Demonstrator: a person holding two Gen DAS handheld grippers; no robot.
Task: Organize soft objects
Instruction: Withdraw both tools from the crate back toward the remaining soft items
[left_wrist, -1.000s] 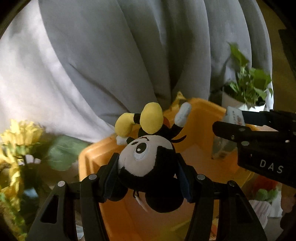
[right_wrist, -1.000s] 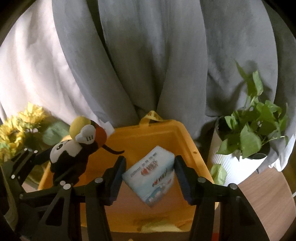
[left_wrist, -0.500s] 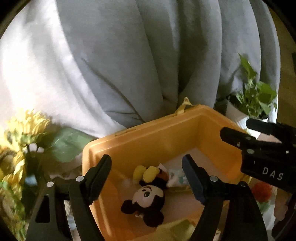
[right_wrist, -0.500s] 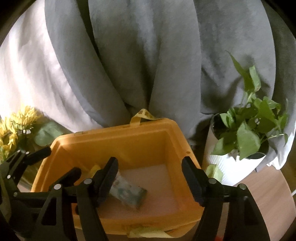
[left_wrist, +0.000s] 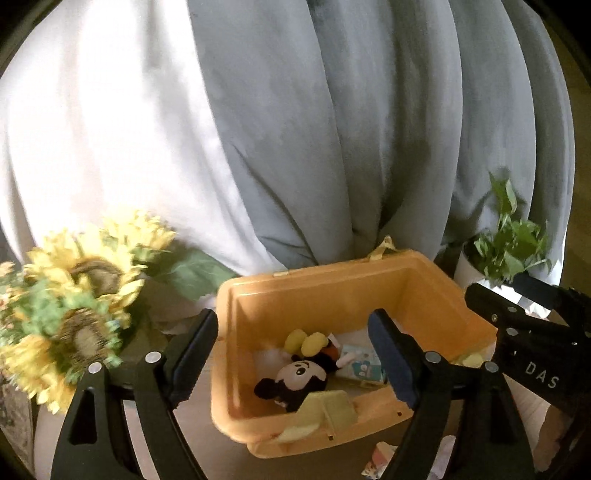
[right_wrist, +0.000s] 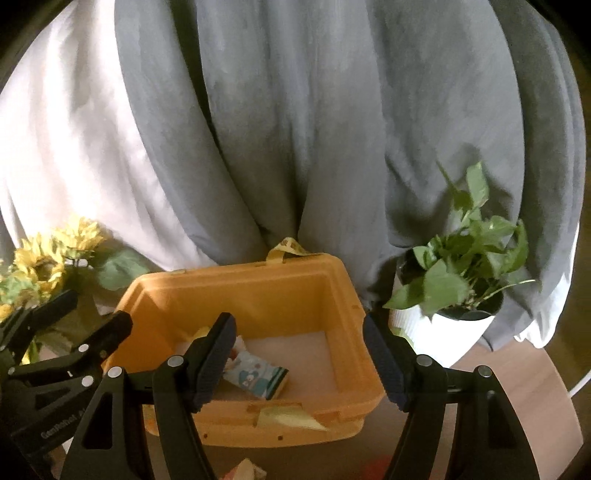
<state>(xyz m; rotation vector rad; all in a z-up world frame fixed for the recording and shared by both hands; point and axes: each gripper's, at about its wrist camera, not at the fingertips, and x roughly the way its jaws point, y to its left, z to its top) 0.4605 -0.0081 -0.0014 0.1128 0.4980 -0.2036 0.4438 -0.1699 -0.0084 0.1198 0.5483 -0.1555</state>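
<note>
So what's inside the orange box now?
Inside the orange box lie a black mouse plush toy with yellow shoes and a small tissue pack, with something pale yellow-green in front. The black fingers hide part of the floor, so more could be there.

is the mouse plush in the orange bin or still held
In the bin. The mouse plush lies on the floor of the orange bin beside a tissue pack; the left gripper above is opening and empty.

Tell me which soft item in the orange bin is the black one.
The mouse plush, lying at the left of the orange bin: black body, pale face, yellow shoes. The tissue pack beside it is white with blue print.
</note>
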